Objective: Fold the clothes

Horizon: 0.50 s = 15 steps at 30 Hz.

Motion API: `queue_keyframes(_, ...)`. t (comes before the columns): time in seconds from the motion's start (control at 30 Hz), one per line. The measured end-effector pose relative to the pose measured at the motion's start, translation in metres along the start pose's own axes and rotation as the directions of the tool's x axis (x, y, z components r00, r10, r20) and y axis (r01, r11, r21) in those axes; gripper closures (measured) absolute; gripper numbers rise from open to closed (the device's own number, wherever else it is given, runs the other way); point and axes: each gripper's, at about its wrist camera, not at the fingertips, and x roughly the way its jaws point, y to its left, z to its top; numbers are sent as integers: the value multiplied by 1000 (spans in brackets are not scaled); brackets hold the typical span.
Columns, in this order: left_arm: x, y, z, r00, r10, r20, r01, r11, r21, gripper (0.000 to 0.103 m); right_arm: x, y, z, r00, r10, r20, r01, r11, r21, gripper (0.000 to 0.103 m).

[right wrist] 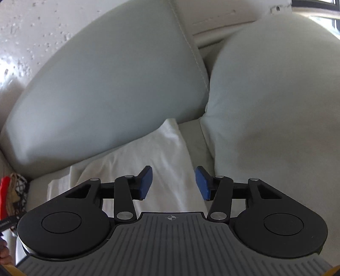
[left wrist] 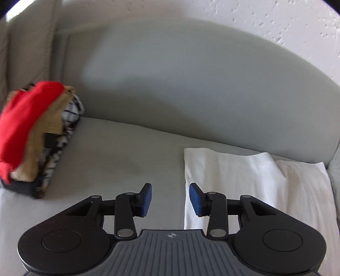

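A folded white garment [left wrist: 244,182] lies flat on the grey sofa seat [left wrist: 119,161], at the right of the left wrist view. My left gripper [left wrist: 170,198] is open above the garment's left edge, nothing between its blue pads. In the right wrist view the same white garment [right wrist: 157,161] runs under my right gripper [right wrist: 173,183], which is open and empty over its right edge. A pile of clothes [left wrist: 36,135], red on top with tan and black-and-white checked pieces under it, sits at the seat's left end.
Grey back cushions [right wrist: 110,89] rise right behind the garment, with another rounded cushion [right wrist: 276,106] on the right. A speckled white wall [left wrist: 276,19] is behind the sofa. The clothes pile [right wrist: 14,191] shows at the far left of the right wrist view.
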Motion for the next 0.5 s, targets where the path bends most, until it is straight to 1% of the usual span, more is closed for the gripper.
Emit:
queue_keyframes(0.1,41,8,9,998,-58,-35,55,996,-68,60,35,-17,17,999,32,-2,-32,996,86,51)
queue_keyframes(0.13,51,10,12,997,-73,-38,69,994,-87,60,44,-19,22,999,42,-1,-42,994,96,51)
queue_keyframes(0.17,60,12,14,995,-89,-41,84,991,-105,61,52,-21,26,999,52,-1,-52,994,97,54)
queue_keyframes(0.2,68,13,16,993,-110,-45,104,988,-116,61,61,-22,30,998,62,-1,-61,993,98,60)
queue_keyframes(0.23,75,13,17,991,-127,-49,120,985,-120,61,68,-22,34,997,74,1,-73,993,87,62)
queue_keyframes(0.27,81,13,19,989,-141,-49,134,984,-119,64,72,-19,37,997,83,3,-83,994,69,65)
queue_keyframes(0.33,88,10,23,988,-153,-33,149,984,-100,64,81,-13,42,995,98,9,-98,995,32,65)
queue_keyframes(0.4,93,5,28,989,-146,-30,143,987,-77,65,89,-4,44,995,95,8,-95,995,-11,65)
queue_keyframes(0.43,95,2,30,990,-141,-29,139,988,-66,70,92,1,44,996,87,13,-87,995,-40,65)
queue_keyframes(0.47,96,-2,31,992,-126,-22,125,991,-44,78,93,8,41,997,71,21,-69,995,-78,66)
queue_keyframes(0.5,95,-7,32,994,-108,-11,107,994,-19,86,93,16,38,998,46,32,-42,991,-124,84)
